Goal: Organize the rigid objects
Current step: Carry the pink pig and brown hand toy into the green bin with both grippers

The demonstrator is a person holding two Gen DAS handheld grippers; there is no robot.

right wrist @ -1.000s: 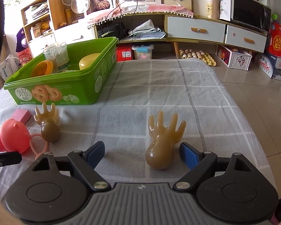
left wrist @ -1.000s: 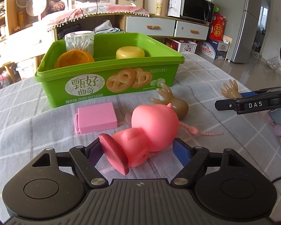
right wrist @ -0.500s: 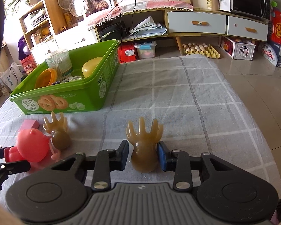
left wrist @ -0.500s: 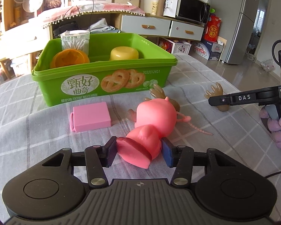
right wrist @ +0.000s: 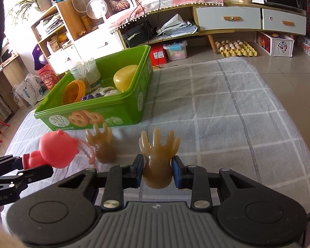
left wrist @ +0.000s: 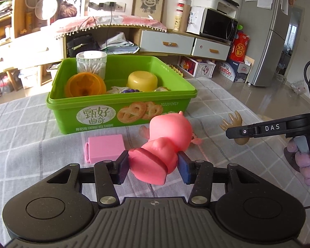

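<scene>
Both units were matte black: ribbed centre plate, two round side discs, silver pivot screws, blue pads. Right gripper [left wrist: 229,133] carried white "DAS" lettering and a black cable; the hand [left wrist: 303,161] wore a purple glove.

Ahead of my left gripper [left wrist: 153,166], clamped on the pink pig [left wrist: 167,138], the green bin [left wrist: 122,111] stands square across the way near the table's far edge; I would have to go over its front wall. Inside, the orange cup [left wrist: 84,84], swab jar [left wrist: 91,64] and yellow bowl [left wrist: 142,80] fill the back; only small bits lie at the front. The pink box [left wrist: 105,147] sits just left of the pig. My right gripper [right wrist: 157,172], gripping a tan hand [right wrist: 158,157], has the second tan hand [right wrist: 102,144] just to its left. The cloth [right wrist: 227,113] on the right is bare to the table's right edge.
</scene>
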